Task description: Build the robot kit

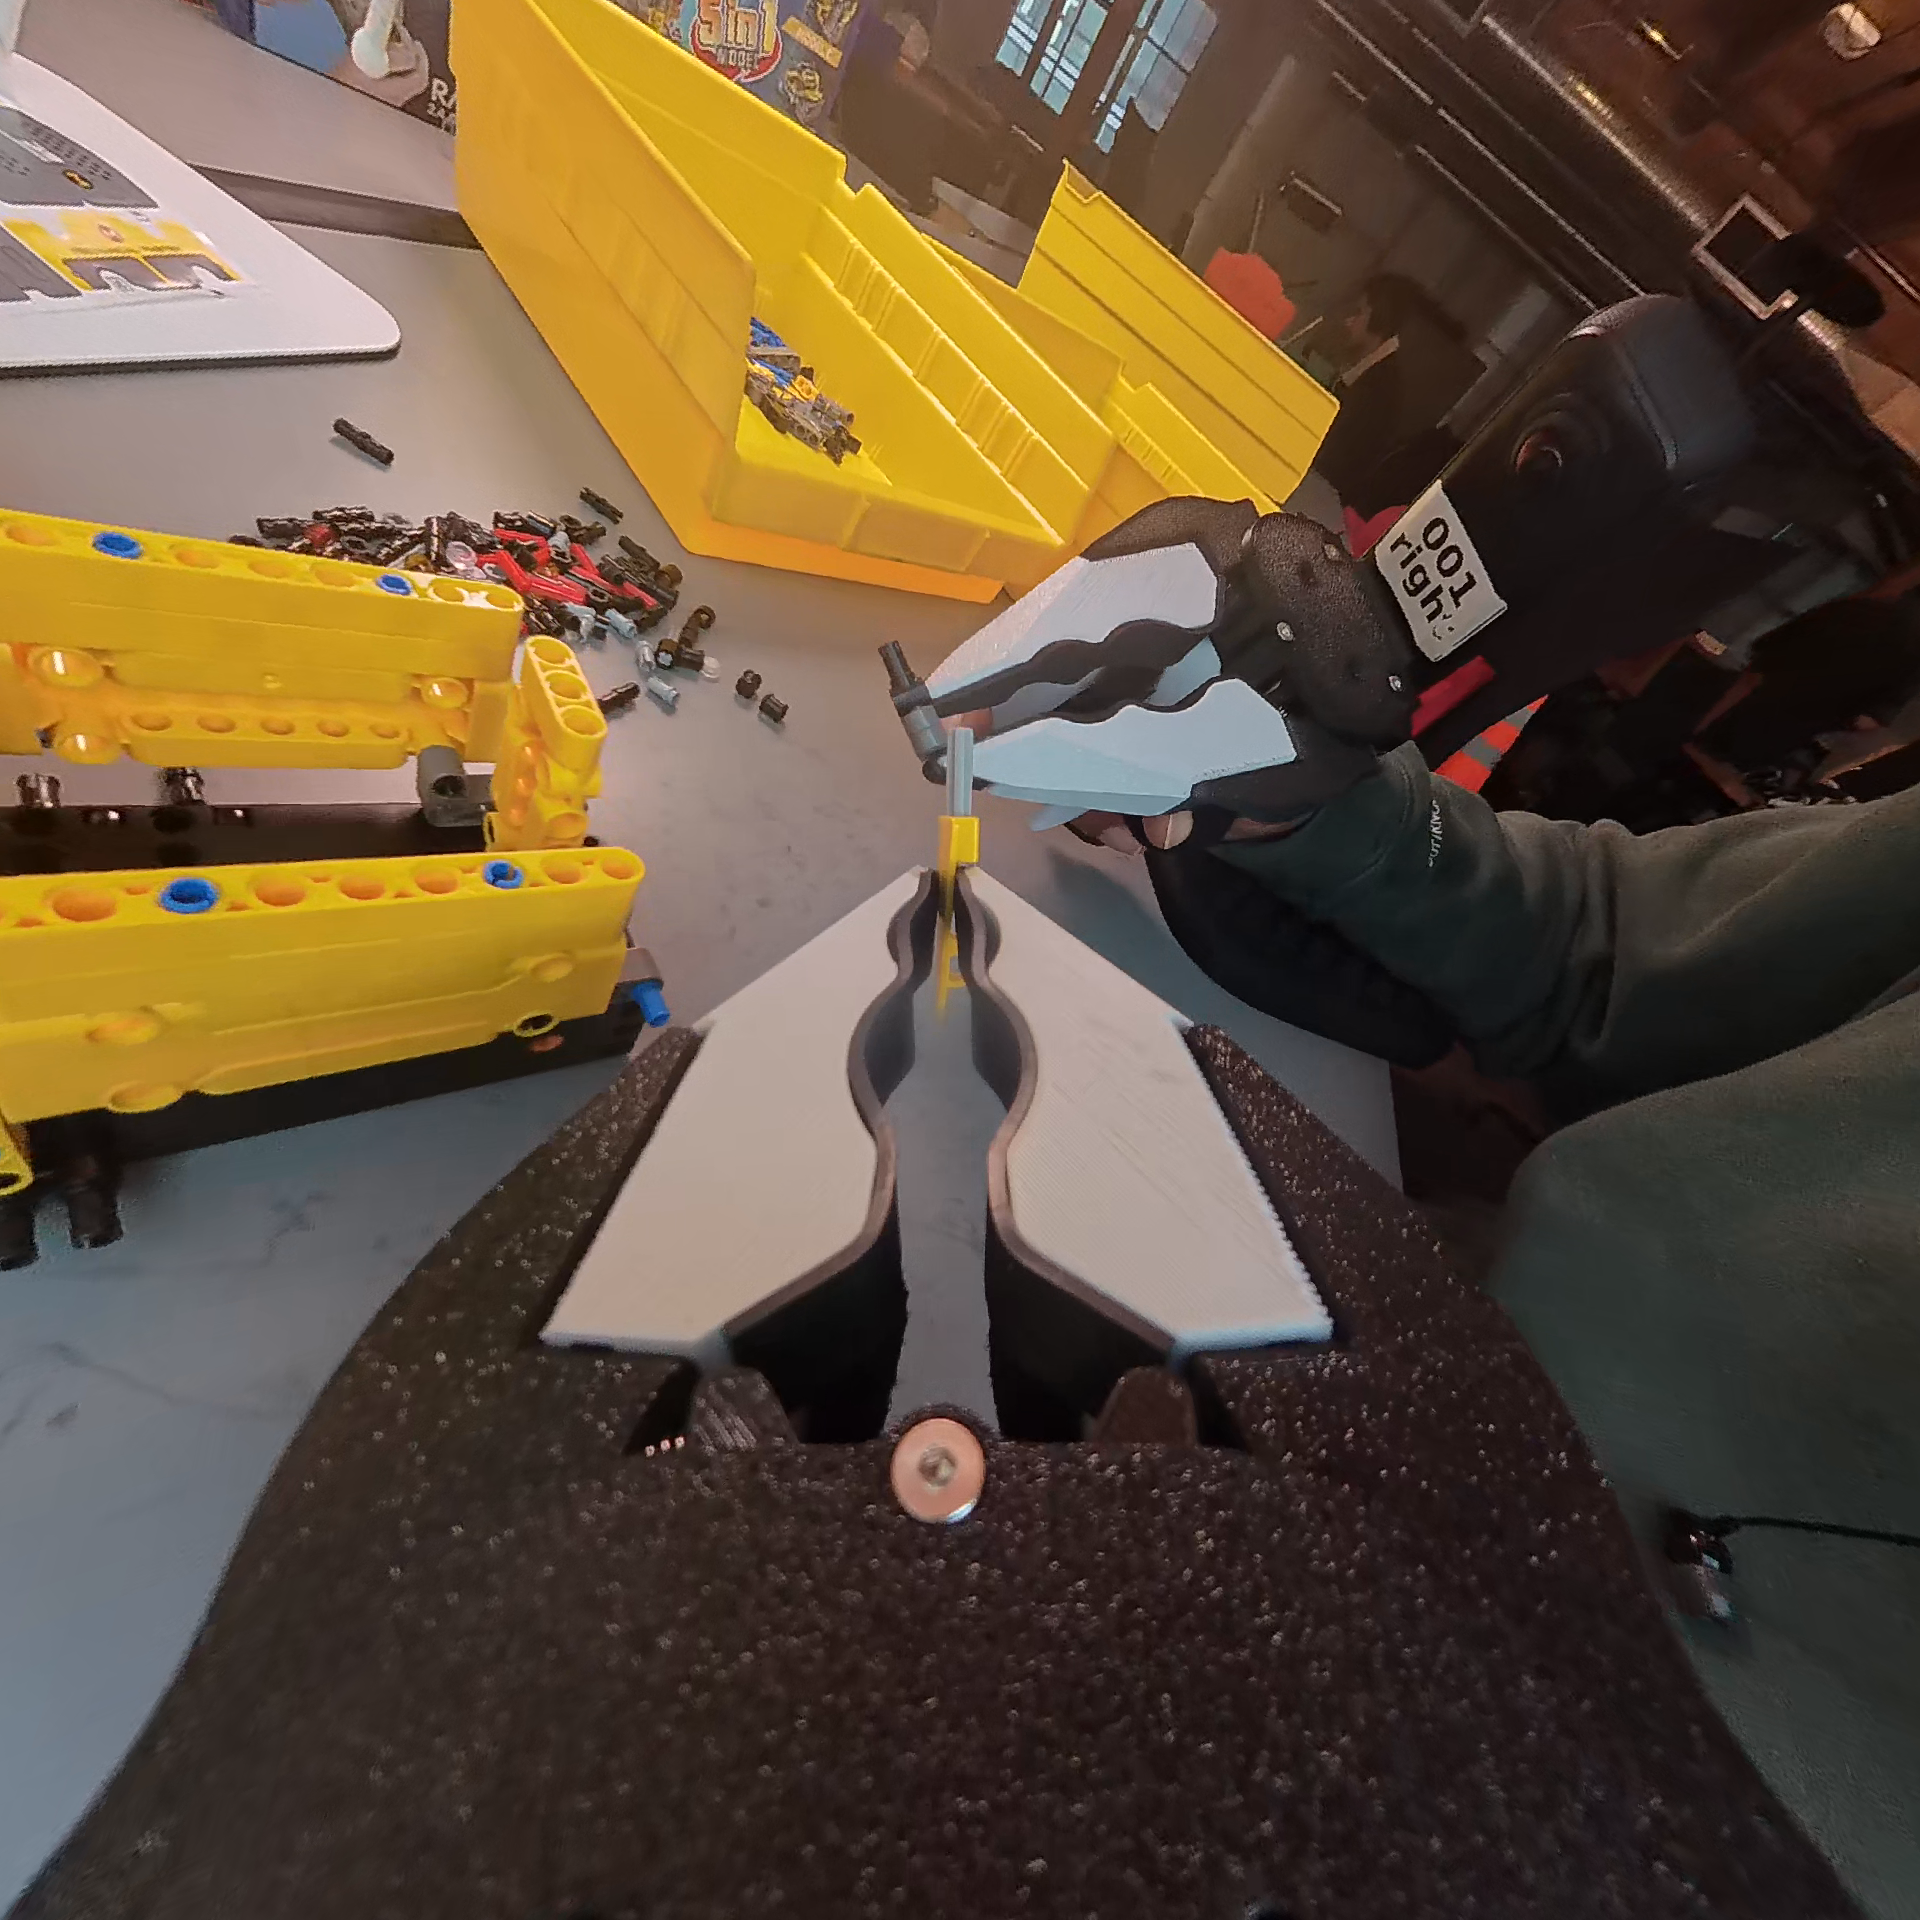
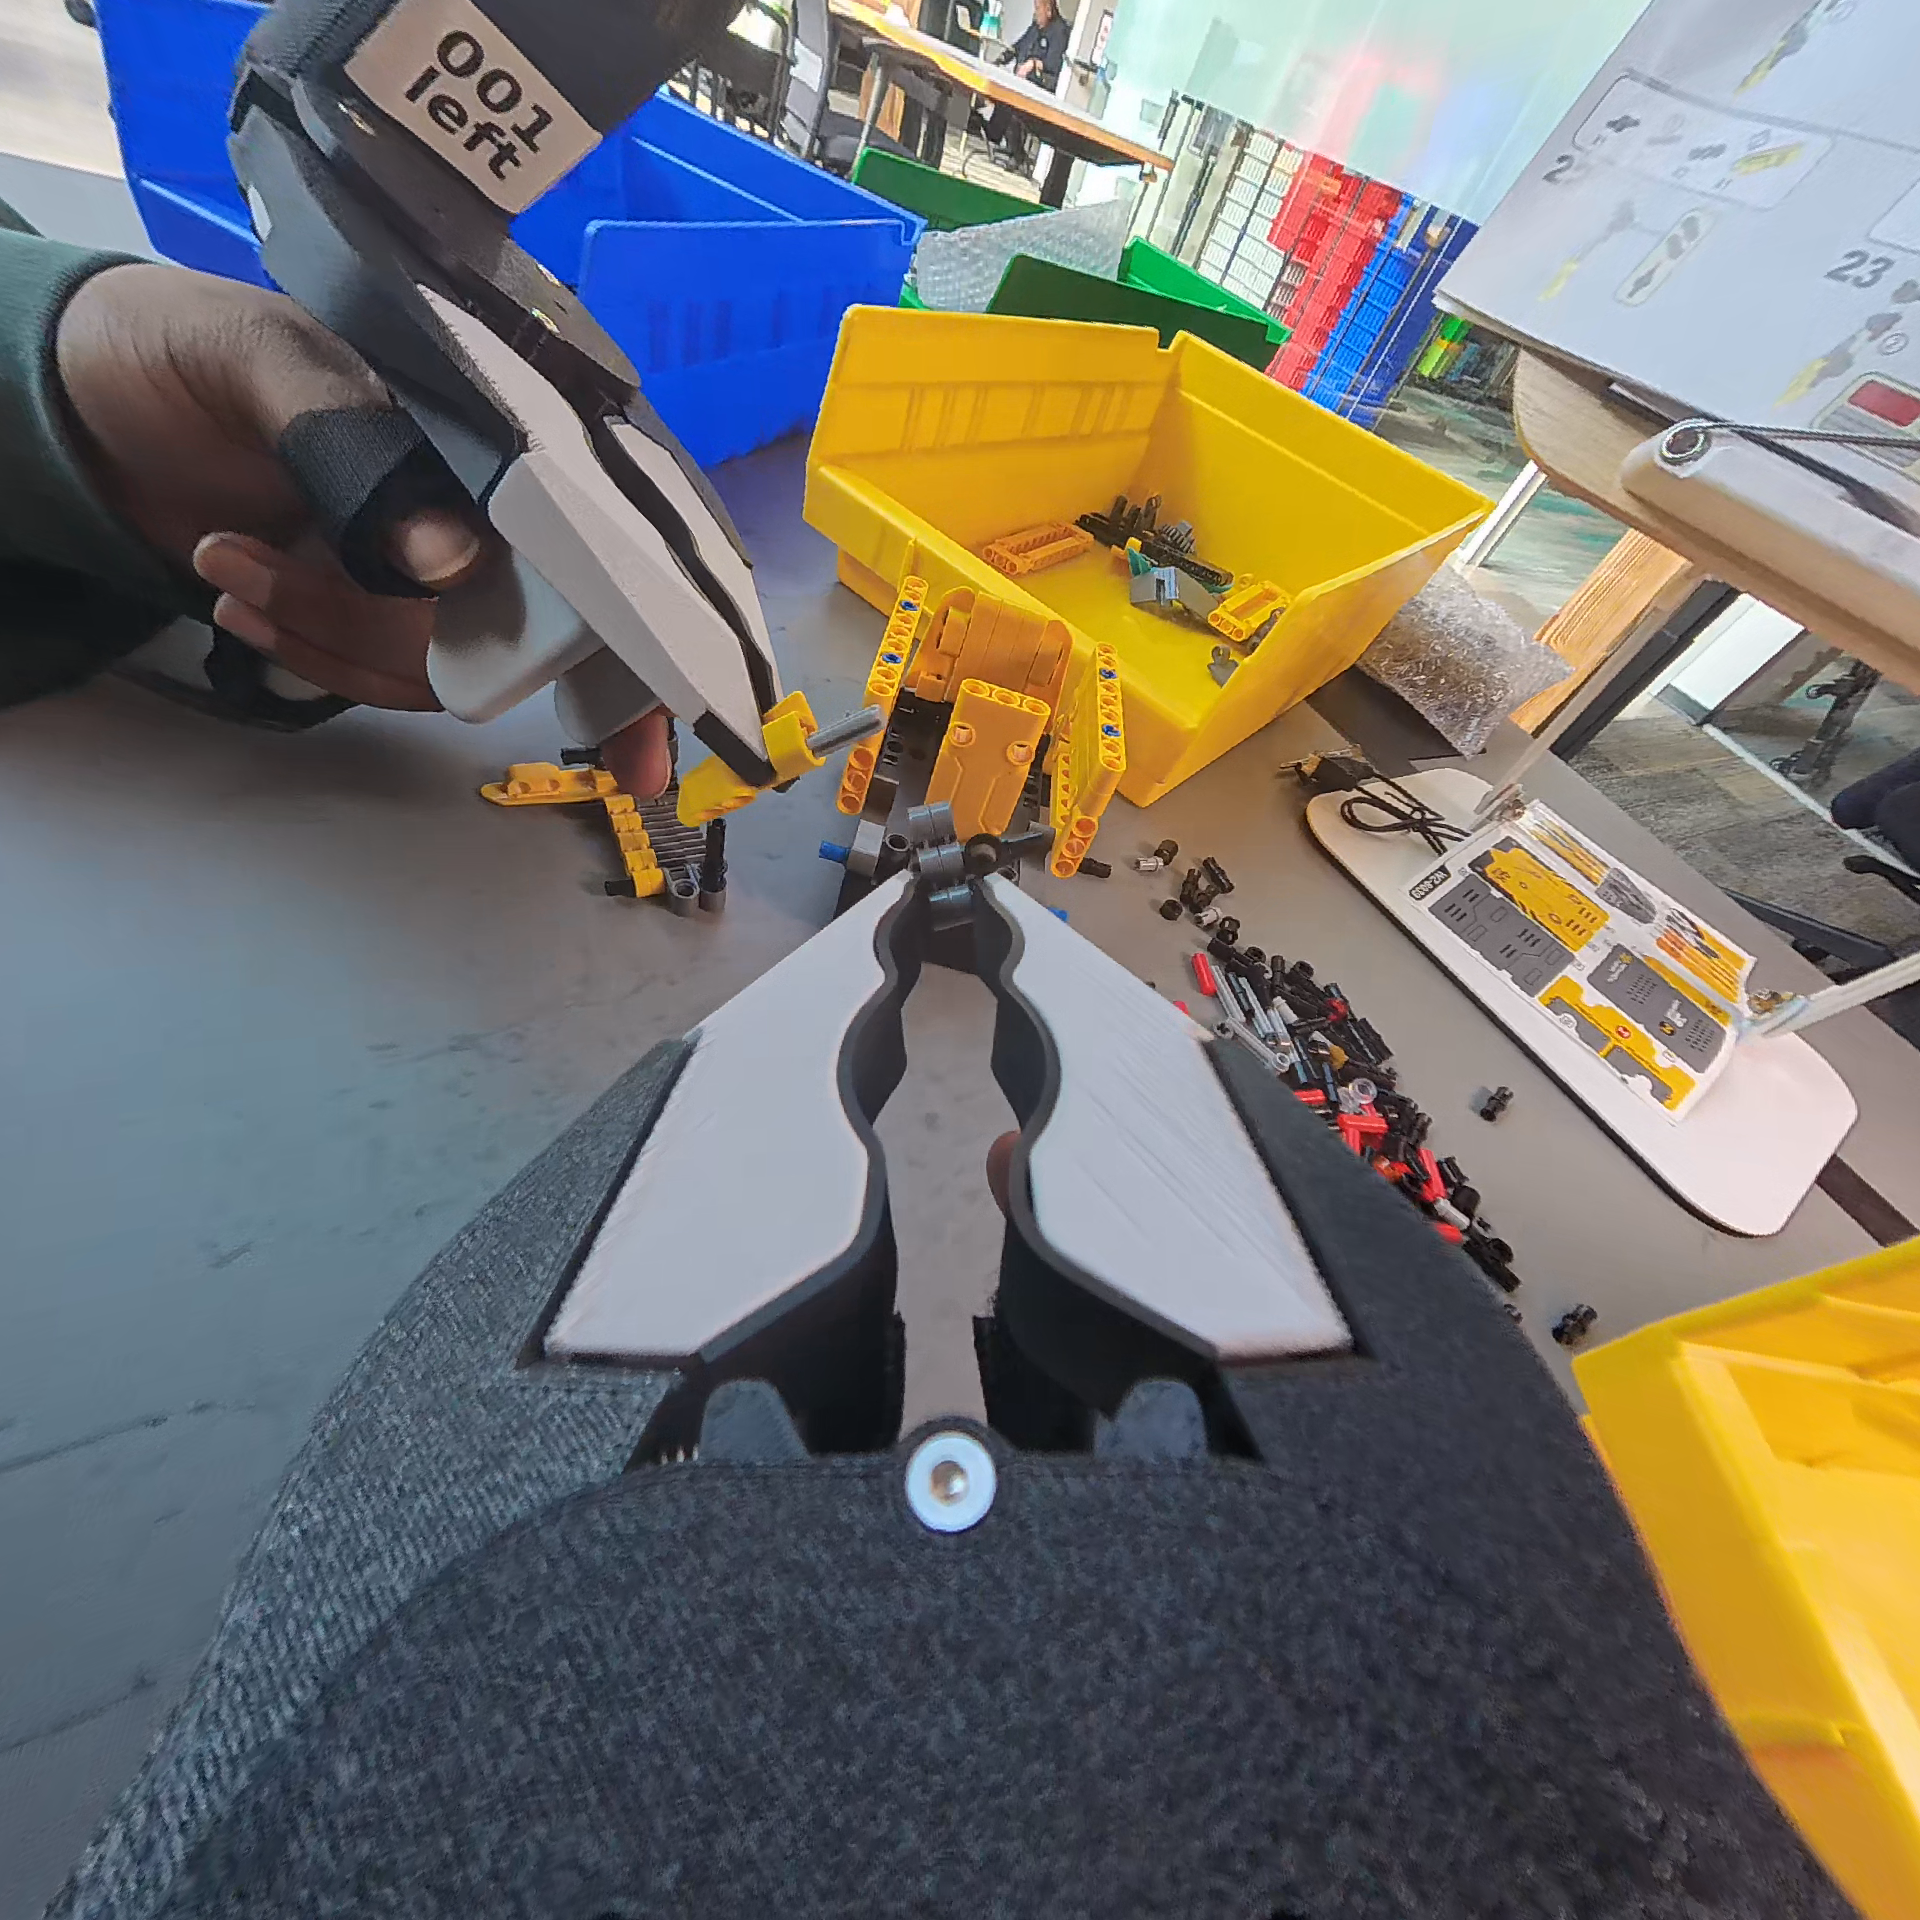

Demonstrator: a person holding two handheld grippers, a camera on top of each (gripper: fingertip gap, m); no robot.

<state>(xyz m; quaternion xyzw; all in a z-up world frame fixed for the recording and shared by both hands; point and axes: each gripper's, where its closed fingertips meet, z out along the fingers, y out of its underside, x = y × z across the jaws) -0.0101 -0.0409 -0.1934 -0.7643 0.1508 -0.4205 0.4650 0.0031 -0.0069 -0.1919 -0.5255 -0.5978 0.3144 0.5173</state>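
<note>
Yellow brick piece point(image 1: 954, 914) with a grey axle point(image 1: 960, 774), pinched between the closed tips of the left gripper point(image 1: 943, 883). Right gripper point(image 2: 948, 883), tips closed on a grey connector point(image 2: 940, 862), held just beside it above the grey table point(image 1: 260, 1403); yellow model point(image 1: 291, 790) at left.

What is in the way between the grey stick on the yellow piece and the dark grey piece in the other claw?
Nothing I can see. The left claw pinches the yellow piece, and its grey axle points at the dark grey connector in the right claw. Only open air lies between them.
</note>
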